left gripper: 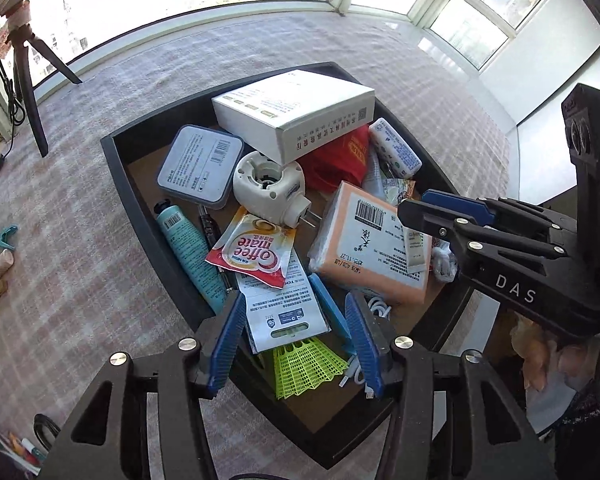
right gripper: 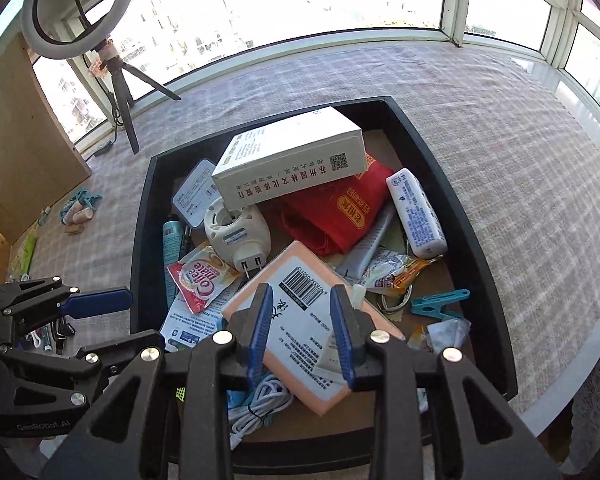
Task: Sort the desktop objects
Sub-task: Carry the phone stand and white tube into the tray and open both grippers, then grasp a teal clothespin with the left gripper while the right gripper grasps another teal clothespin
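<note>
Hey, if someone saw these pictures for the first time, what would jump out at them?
A black tray crammed with clutter sits on a checked cloth. A white box tops the pile at the back, over a red pouch. The right gripper, open, hovers over an orange pack.

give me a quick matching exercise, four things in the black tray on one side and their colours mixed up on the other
Things:
1. box lying on top of the pile
2. bag under that box
3. clip on the tray floor
4. shuttlecock below the left gripper

Colours:
A. teal
B. neon yellow-green
C. white
D. red

Pairs: 1-C, 2-D, 3-A, 4-B
</note>
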`<state>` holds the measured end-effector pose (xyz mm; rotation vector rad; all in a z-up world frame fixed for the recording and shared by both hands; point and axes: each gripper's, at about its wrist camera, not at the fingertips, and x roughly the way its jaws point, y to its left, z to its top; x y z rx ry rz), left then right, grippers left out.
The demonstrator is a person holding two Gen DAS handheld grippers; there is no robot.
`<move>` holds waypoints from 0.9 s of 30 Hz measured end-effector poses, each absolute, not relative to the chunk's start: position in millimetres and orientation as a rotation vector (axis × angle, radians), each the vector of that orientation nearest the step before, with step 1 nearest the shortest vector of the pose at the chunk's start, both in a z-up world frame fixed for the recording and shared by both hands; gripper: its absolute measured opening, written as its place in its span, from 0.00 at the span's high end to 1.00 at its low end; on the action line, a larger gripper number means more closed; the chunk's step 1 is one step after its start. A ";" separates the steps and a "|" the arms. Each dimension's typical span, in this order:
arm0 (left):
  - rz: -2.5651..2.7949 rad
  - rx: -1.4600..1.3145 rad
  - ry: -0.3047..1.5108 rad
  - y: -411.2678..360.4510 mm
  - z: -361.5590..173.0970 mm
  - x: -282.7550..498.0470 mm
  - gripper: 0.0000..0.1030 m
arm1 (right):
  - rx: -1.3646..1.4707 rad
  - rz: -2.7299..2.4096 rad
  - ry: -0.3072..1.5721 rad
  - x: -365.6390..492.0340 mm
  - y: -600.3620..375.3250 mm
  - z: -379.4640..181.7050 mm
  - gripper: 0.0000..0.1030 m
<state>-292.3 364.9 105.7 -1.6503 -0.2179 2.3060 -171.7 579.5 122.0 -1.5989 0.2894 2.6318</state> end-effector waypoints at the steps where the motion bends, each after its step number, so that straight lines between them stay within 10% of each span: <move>1: 2.320 -1.657 -0.234 354.7 105.6 -291.6 0.52 | -1.610 2.651 0.276 -176.0 572.6 123.6 0.71; 14: 2.552 -1.801 -0.449 186.4 87.1 -280.6 0.54 | -1.761 2.913 -0.304 -243.8 436.3 131.7 0.62; 27: 2.663 -1.940 -0.442 9.8 55.9 -300.7 0.55 | -2.010 3.020 -0.398 -355.7 314.5 109.0 0.63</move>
